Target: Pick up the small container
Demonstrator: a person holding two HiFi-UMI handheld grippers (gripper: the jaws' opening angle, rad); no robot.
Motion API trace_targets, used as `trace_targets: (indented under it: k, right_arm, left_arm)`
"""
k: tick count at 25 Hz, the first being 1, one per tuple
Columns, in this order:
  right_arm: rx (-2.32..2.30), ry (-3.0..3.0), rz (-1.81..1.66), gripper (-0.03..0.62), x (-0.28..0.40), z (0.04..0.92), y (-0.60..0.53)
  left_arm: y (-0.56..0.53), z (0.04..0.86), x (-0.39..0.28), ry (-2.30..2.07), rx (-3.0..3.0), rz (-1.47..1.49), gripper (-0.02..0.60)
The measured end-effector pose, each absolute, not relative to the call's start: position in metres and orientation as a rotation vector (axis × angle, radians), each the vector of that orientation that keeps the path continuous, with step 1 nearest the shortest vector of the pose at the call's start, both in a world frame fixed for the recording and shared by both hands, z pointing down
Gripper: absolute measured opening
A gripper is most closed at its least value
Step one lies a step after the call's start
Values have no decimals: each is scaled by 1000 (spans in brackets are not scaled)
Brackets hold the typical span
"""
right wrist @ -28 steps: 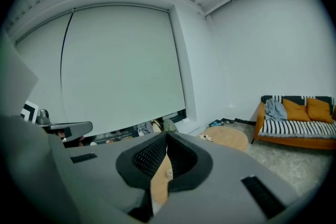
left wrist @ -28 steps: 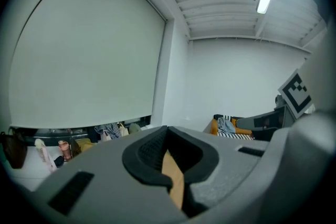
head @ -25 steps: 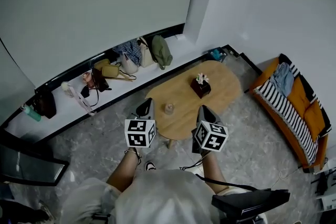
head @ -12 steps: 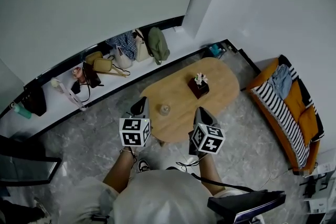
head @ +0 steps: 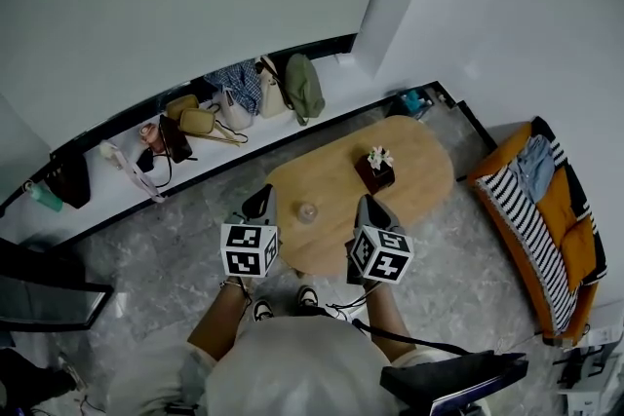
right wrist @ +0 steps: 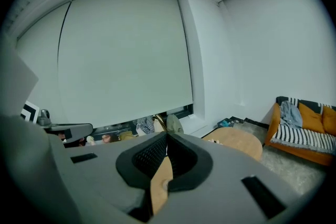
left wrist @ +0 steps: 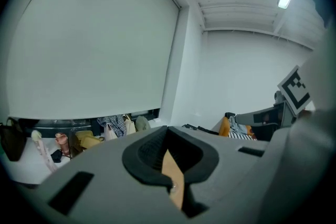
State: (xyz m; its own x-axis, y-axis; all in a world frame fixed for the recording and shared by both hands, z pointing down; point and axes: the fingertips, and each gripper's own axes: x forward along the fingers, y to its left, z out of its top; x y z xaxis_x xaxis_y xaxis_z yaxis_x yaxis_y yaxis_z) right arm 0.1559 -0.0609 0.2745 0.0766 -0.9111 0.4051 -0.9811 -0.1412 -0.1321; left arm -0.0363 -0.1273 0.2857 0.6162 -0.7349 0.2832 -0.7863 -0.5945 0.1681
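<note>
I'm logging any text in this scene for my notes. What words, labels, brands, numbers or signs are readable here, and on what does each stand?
No text can be read in any view.
Left marker cube and right marker cube: black-and-white square patterns only, no letters or digits.
Small container on the table: no label visible.
Bags on the ledge: any print is too small to read.

One desk (head: 414, 175), one small container (head: 307, 211), one flower box (head: 376, 173), one sofa (head: 548, 231), two tongs, left tongs (head: 261, 200), right tongs (head: 368, 205)
</note>
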Motion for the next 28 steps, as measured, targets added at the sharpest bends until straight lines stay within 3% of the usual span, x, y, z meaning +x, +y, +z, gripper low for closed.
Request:
trace_targets:
  k: [16, 28]
  right_arm:
    - [2031, -1920, 876, 23, 177, 390, -88]
    - [1934, -1871, 1016, 23, 173, 548, -95]
  left_arm:
    - [-137, 382, 0, -1198, 2437, 519, 8]
    - [-140, 548, 7, -1192, 2293, 610, 8]
